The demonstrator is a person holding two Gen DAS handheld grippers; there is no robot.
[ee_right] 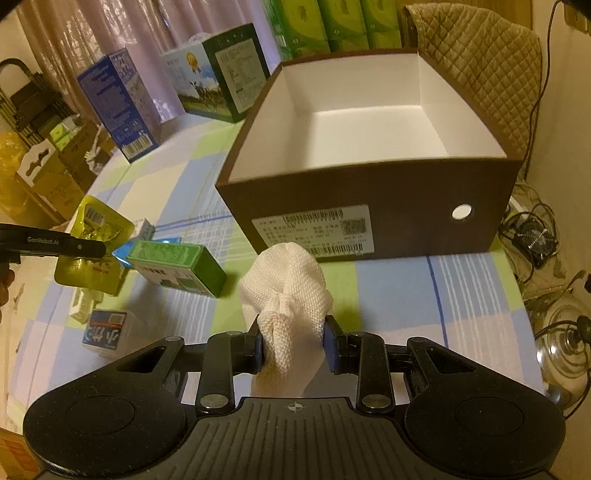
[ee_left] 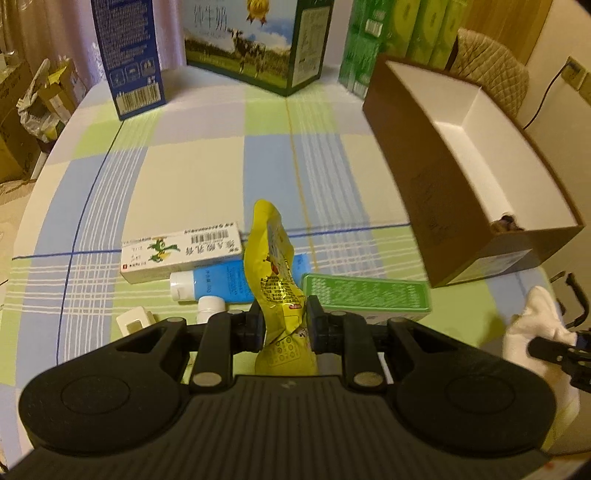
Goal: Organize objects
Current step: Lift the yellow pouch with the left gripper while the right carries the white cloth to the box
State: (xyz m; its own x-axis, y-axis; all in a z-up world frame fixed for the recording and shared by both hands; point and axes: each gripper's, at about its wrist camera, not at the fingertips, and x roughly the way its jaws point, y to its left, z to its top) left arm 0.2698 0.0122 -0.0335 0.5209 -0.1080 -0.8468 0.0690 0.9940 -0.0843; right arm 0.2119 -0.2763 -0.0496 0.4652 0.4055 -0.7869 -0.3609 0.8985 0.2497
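Note:
My left gripper [ee_left: 283, 325] is shut on a yellow foil pouch [ee_left: 275, 273], which stands up between its pads above the checked tablecloth. Just beyond it lie a white medicine carton [ee_left: 181, 254], a blue tube with a white cap [ee_left: 214, 282] and a green box [ee_left: 365, 297]. My right gripper [ee_right: 293, 349] is shut on a white knitted cloth bundle [ee_right: 286, 284], held a little in front of the open brown box [ee_right: 369, 206]. The box's white inside [ee_right: 369, 122] shows nothing in it. The yellow pouch [ee_right: 96, 236] and green box [ee_right: 173, 264] appear at the left of the right wrist view.
A blue carton [ee_left: 129, 55], a milk carton with a cow picture [ee_left: 255, 40] and green packs [ee_left: 406, 29] stand along the table's far edge. A small blue-and-white box [ee_right: 105, 332] lies near the front left. A quilted chair back [ee_right: 476, 66] rises behind the brown box.

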